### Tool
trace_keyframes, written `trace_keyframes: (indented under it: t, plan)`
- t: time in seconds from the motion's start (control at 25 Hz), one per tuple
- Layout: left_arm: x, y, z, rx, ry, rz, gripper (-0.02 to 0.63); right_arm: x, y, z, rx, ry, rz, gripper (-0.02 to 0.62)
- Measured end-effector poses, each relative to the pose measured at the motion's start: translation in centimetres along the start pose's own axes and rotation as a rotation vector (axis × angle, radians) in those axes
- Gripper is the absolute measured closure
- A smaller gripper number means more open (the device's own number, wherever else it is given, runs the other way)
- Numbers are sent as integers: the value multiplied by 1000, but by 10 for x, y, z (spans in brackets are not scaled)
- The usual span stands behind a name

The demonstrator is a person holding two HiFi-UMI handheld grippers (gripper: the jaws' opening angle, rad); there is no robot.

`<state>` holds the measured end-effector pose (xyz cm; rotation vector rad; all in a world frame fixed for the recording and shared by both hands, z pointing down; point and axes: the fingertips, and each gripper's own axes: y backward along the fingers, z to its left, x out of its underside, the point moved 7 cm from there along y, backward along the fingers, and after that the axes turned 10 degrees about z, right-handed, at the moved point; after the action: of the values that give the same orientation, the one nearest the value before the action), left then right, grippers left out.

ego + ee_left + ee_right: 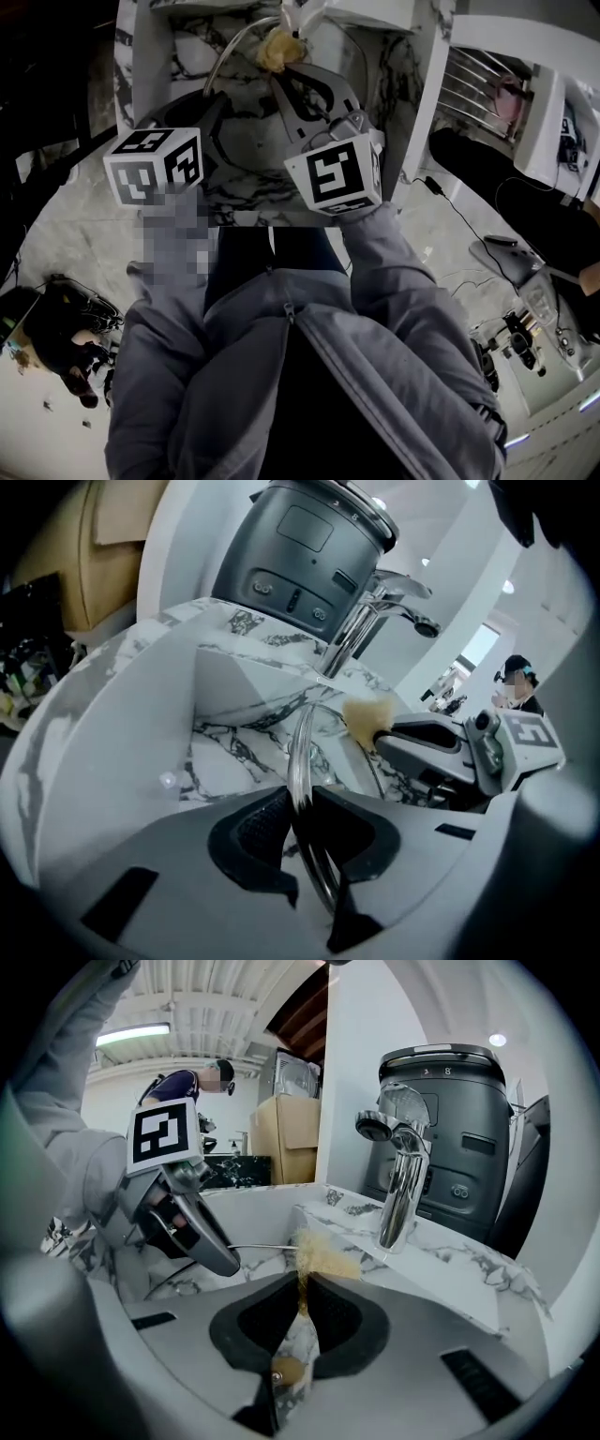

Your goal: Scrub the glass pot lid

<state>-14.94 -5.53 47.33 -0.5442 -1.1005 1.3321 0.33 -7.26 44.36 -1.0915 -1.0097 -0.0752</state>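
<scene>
We list a left gripper [302, 810], its jaws clamped on the rim of the glass pot lid [298, 747]. The lid stands on edge over the marble sink [239, 757], at the lower centre of the left gripper view. We list a right gripper [302, 1299], its jaws pinched on a yellowish scrubber [321, 1256]. The scrubber's tuft meets the lid's far rim in the upper centre of the head view. We also note a chrome faucet [397, 1180] right of centre and a dark appliance [461, 1129] behind it.
</scene>
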Motion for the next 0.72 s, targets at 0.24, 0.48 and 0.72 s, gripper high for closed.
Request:
trace_keyframes:
  t: [0.24,0.48,0.72]
  plan:
    - [-3,10,0,6,45,-26,532,3,-5,2,9,71,31,549]
    - [-7,22,-3,0,34,-56,538,-8,-13,11,54,182,25,551]
    - [-9,25,-9,-10,15,-70,540,-9,-30,23,86,308,121,549]
